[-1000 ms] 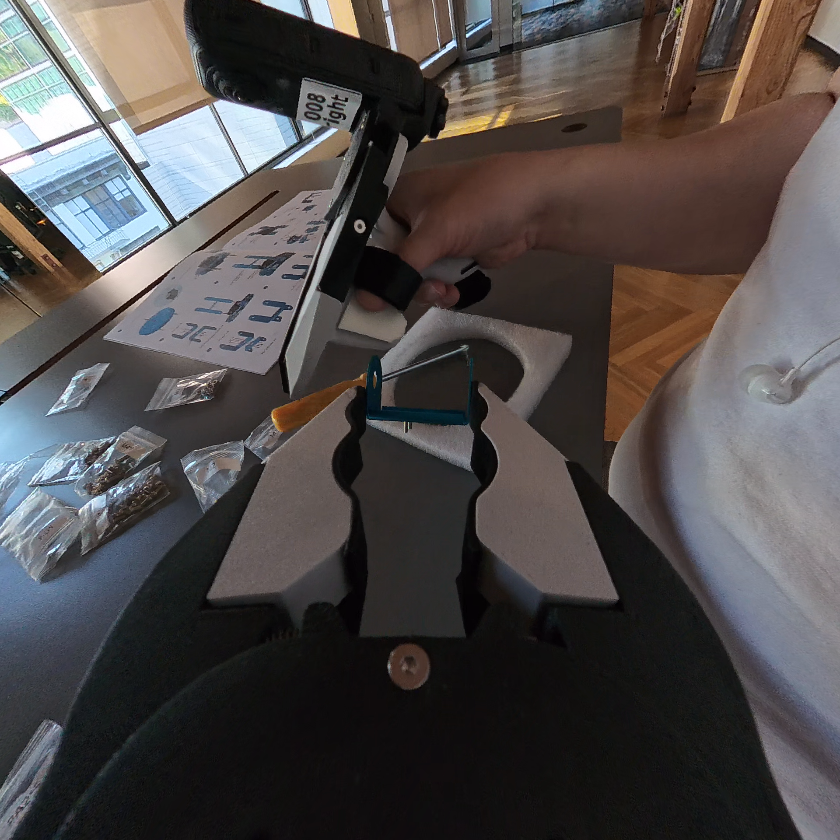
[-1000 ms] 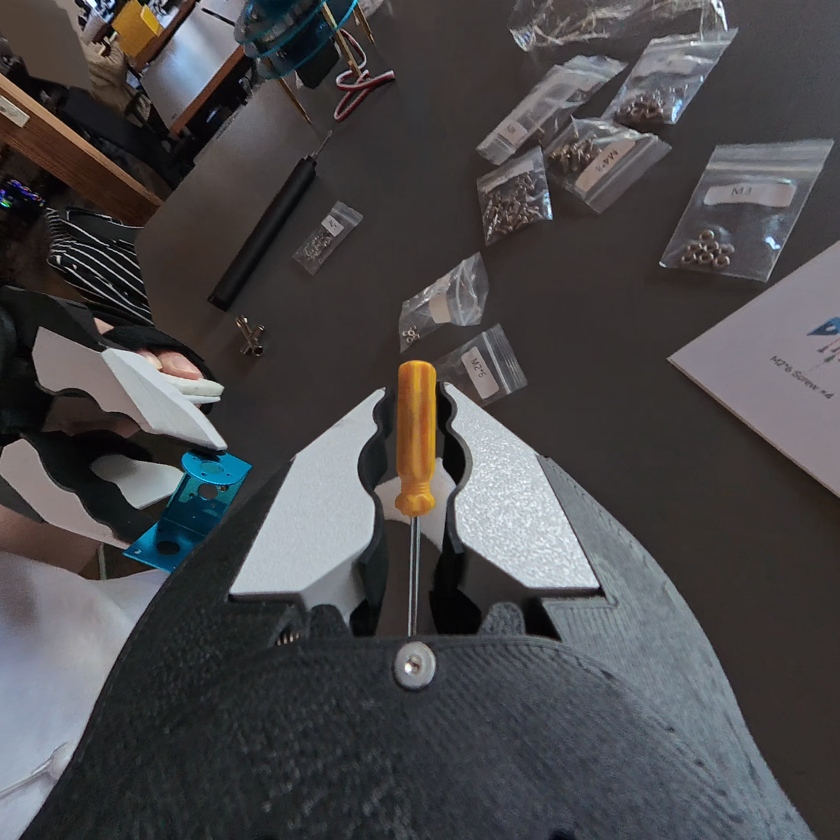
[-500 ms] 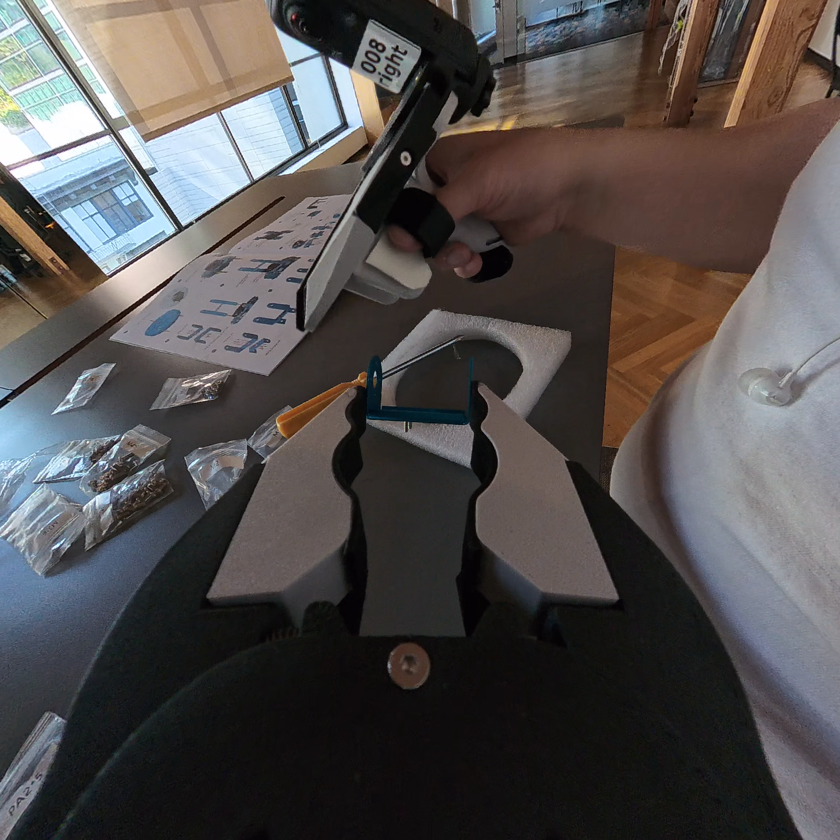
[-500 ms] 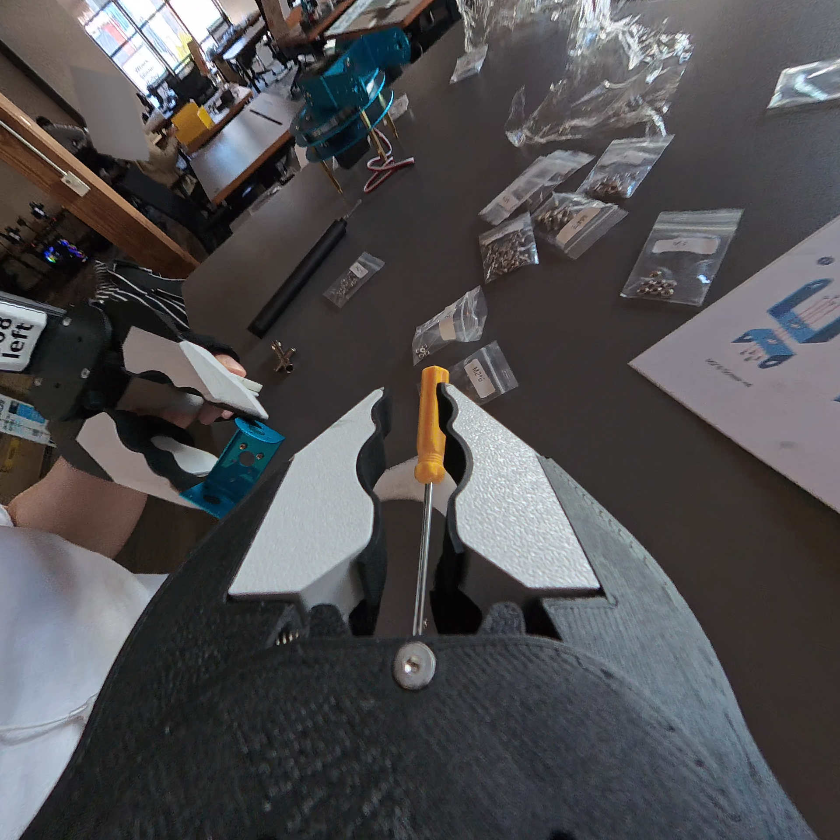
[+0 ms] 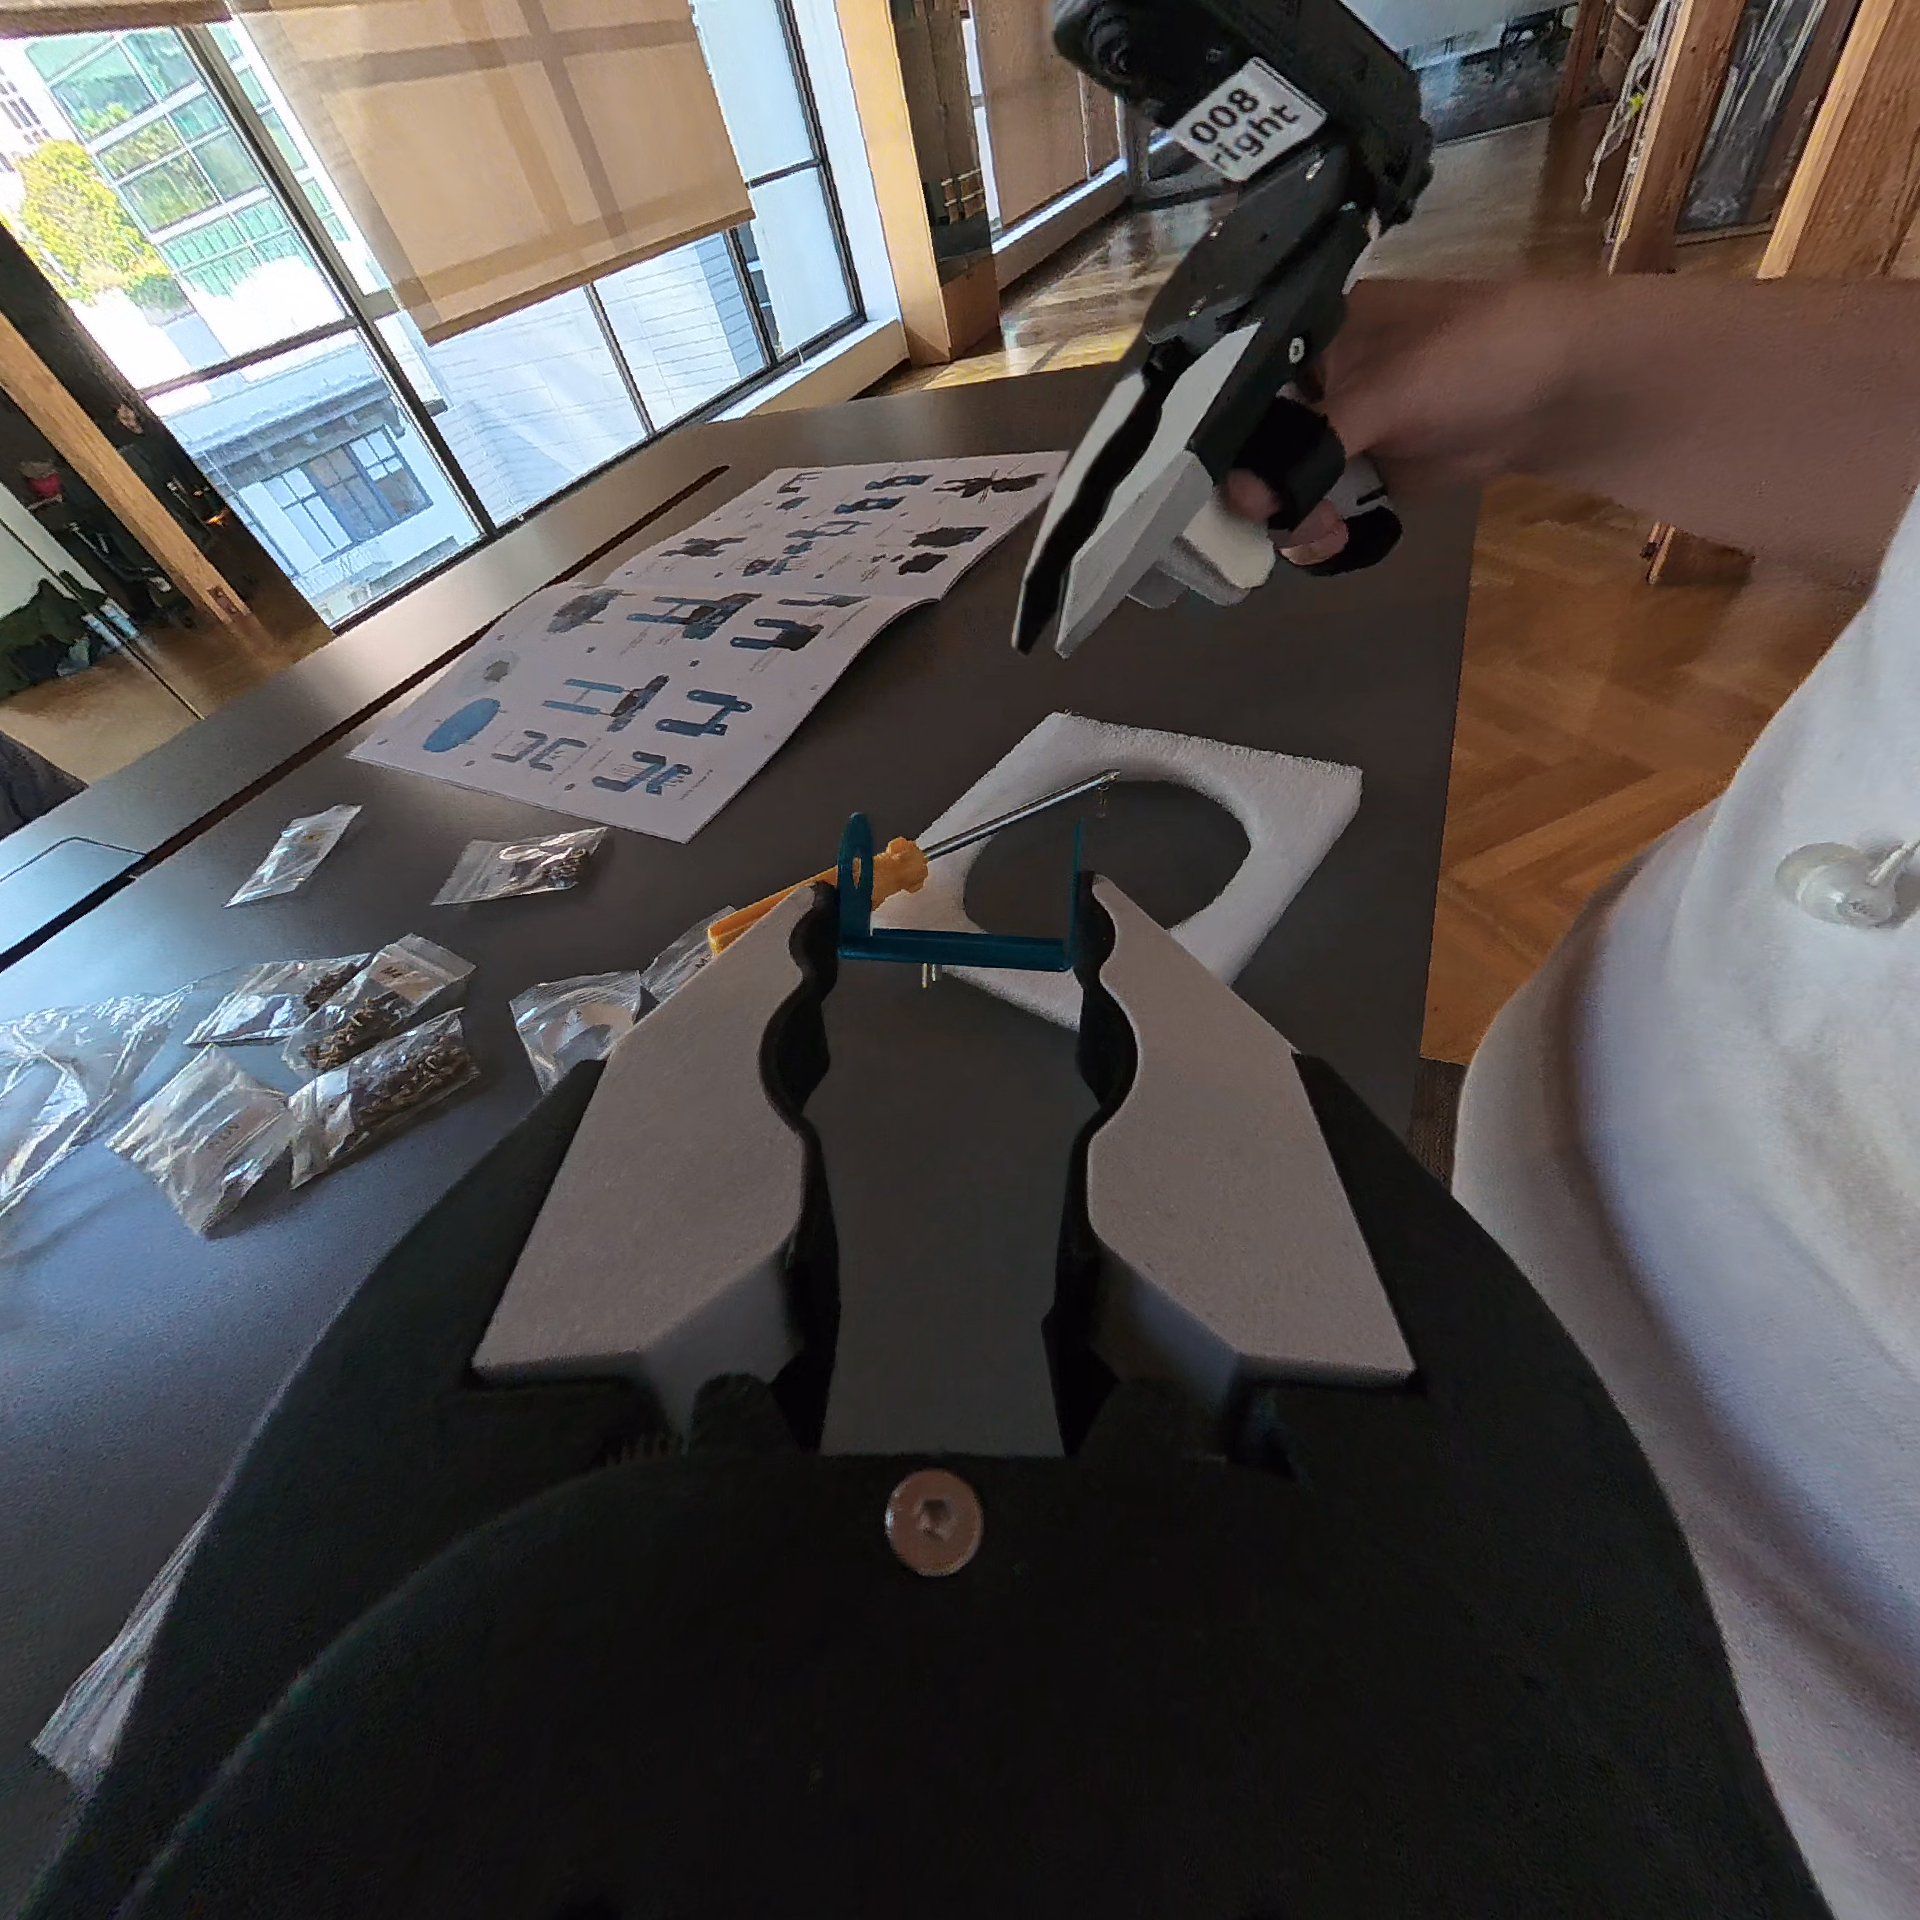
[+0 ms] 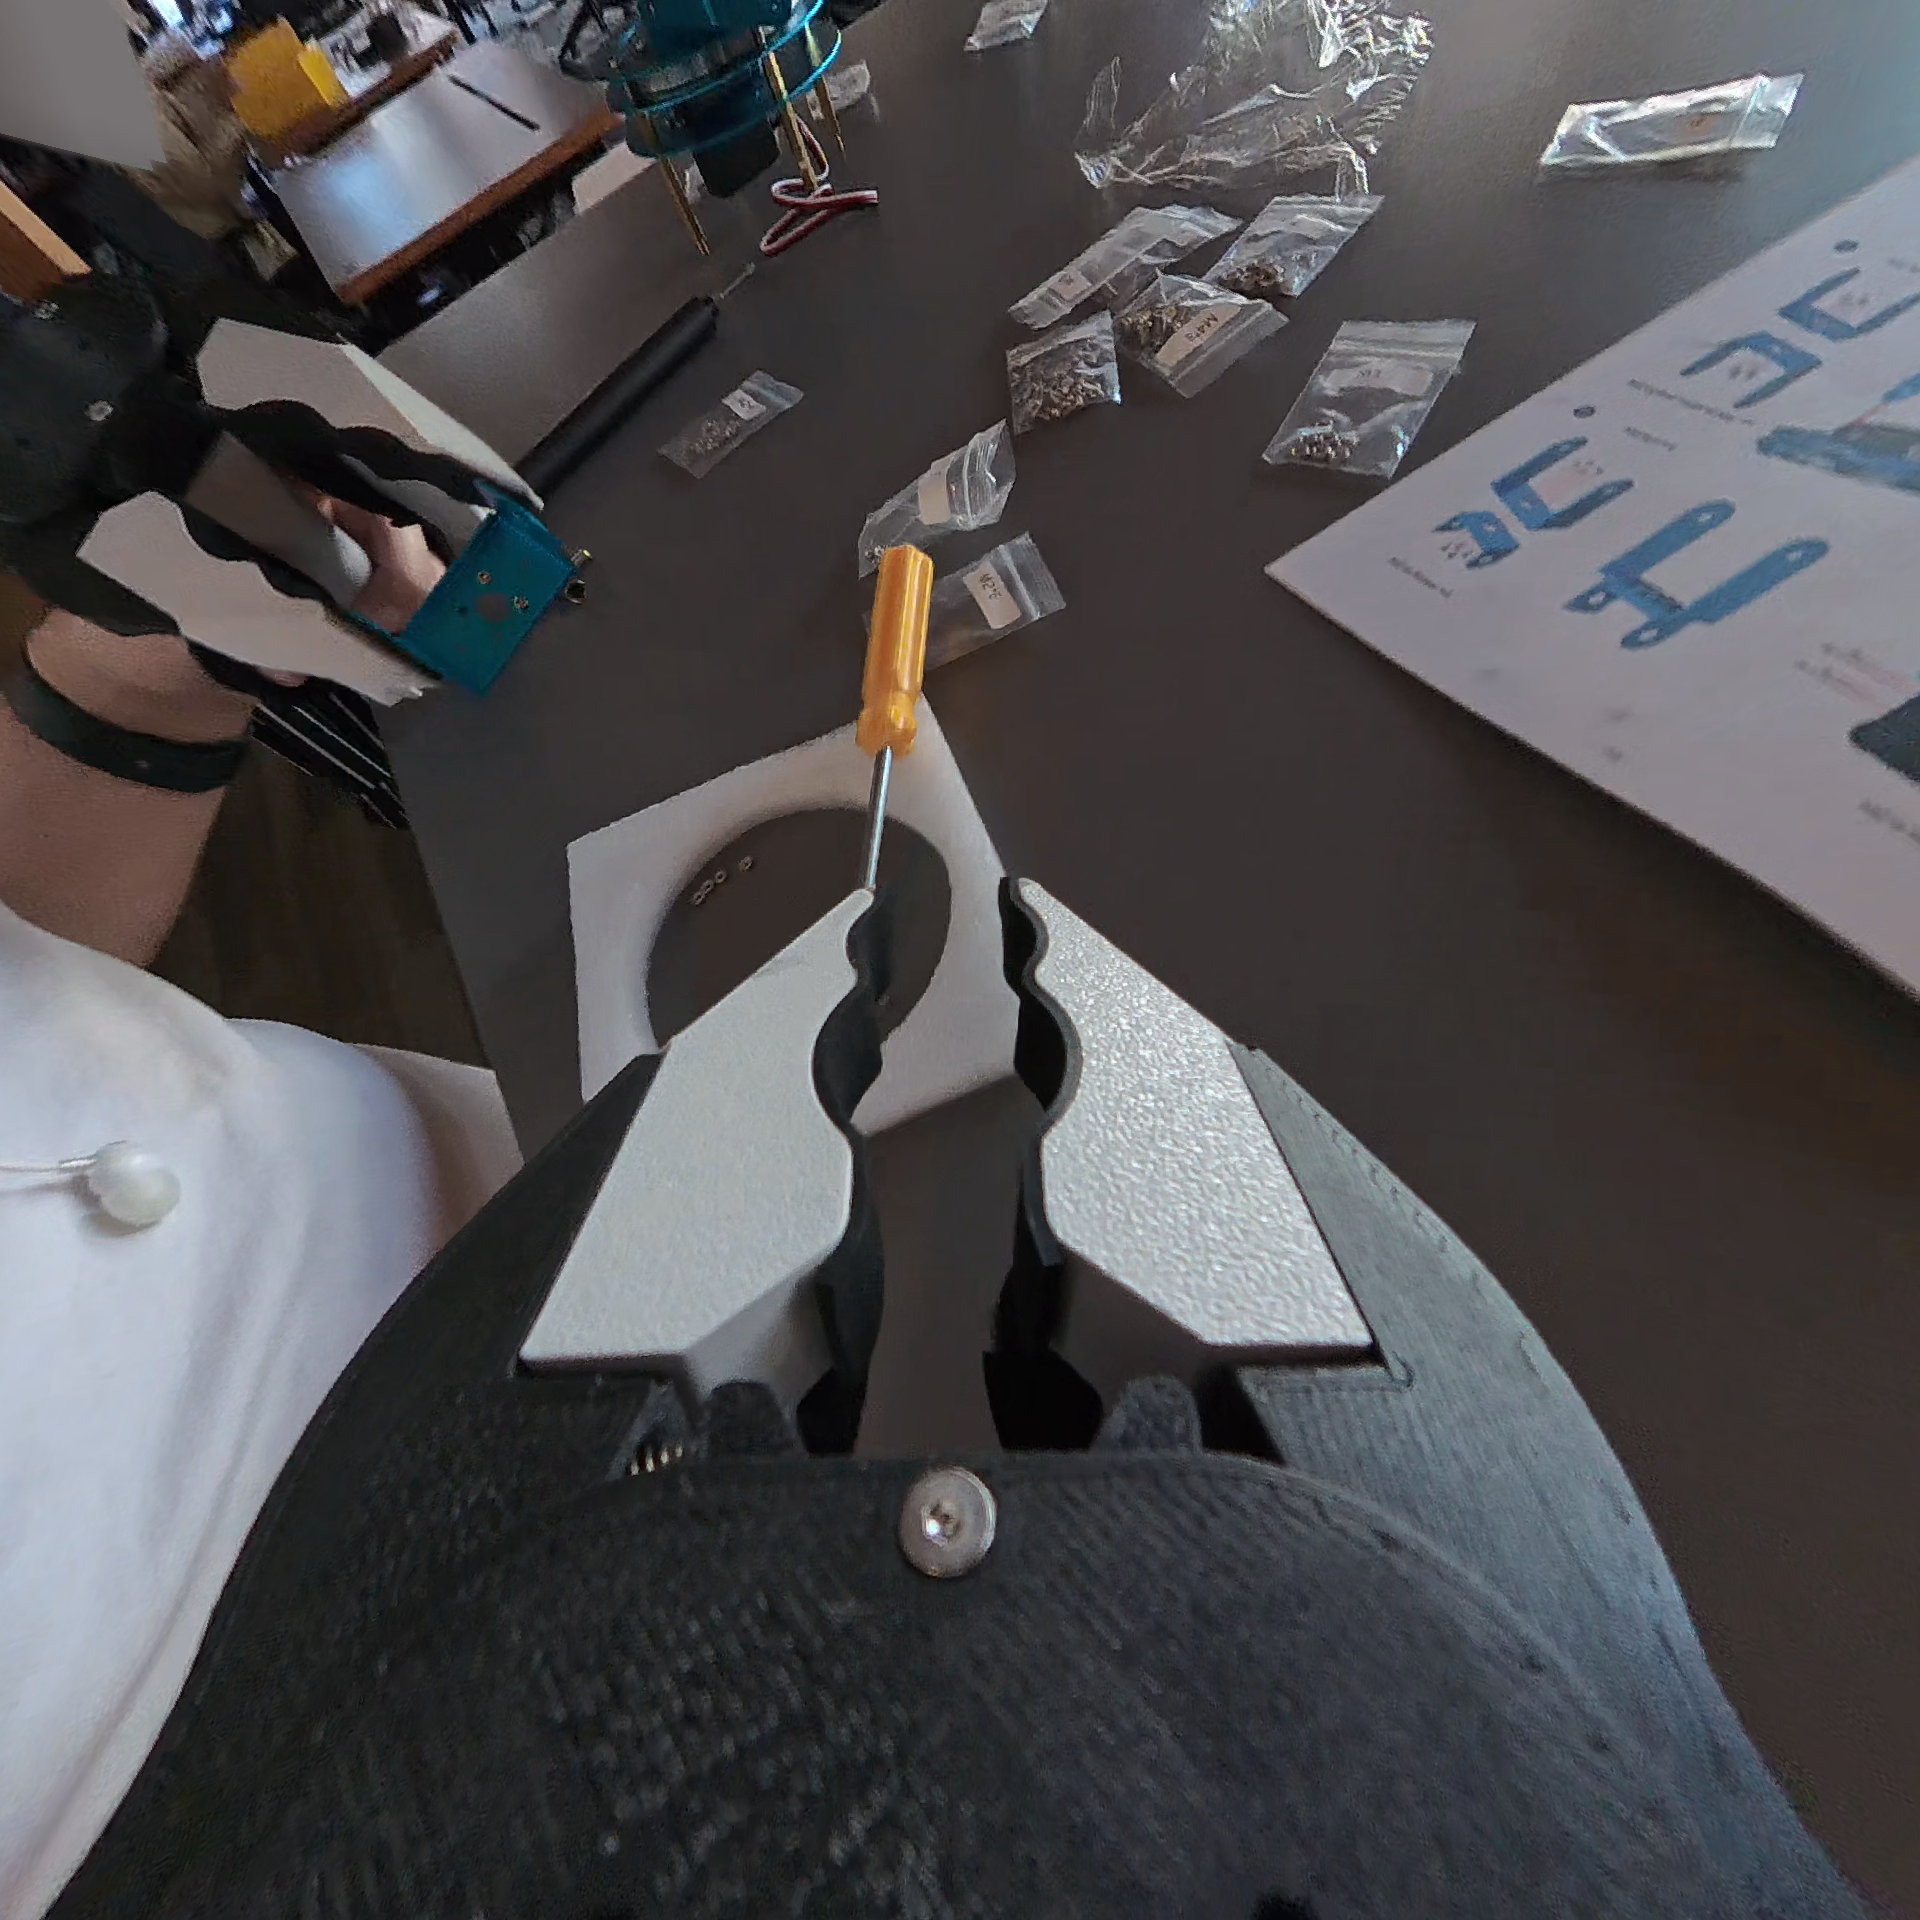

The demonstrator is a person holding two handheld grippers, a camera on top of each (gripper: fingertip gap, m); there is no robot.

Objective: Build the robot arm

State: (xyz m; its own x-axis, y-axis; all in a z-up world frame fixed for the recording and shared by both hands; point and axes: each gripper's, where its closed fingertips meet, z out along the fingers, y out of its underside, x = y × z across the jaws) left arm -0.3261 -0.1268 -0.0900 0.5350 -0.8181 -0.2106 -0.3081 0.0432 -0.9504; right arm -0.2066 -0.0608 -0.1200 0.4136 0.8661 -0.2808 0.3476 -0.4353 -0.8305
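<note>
My left gripper [image 5: 956, 920] is shut on a blue U-shaped metal bracket [image 5: 956, 948], held by its two side flanges a little above the dark table. It also shows in the right wrist view [image 6: 416, 592] with the bracket [image 6: 483, 603]. An orange-handled screwdriver [image 6: 894, 644] lies free, its handle on the corner of a white foam square with a round hole [image 6: 623, 883] and its shaft over the hole. My right gripper [image 6: 940, 899] is open and empty, raised above the foam [image 5: 1278, 800] behind the screwdriver's tip. Tiny screws [image 6: 717, 883] lie in the hole.
Several clear bags of screws [image 5: 374, 1081] lie left of the foam. An open instruction booklet [image 5: 665, 665] lies beyond them. A black rod-shaped tool [image 6: 623, 400] and a blue round assembly [image 6: 717, 62] sit farther along. The table edge [image 5: 1439, 935] is next to the person's white shirt. About 15 cm separates my left fingertips from my right. Left tips and right tips are each some 10 cm from the orange-handled screwdriver [image 6: 894, 644].
My right gripper has risen and pulled back from the screwdriver, which stays lying on the foam. My left gripper still holds the bracket in about the same place.
</note>
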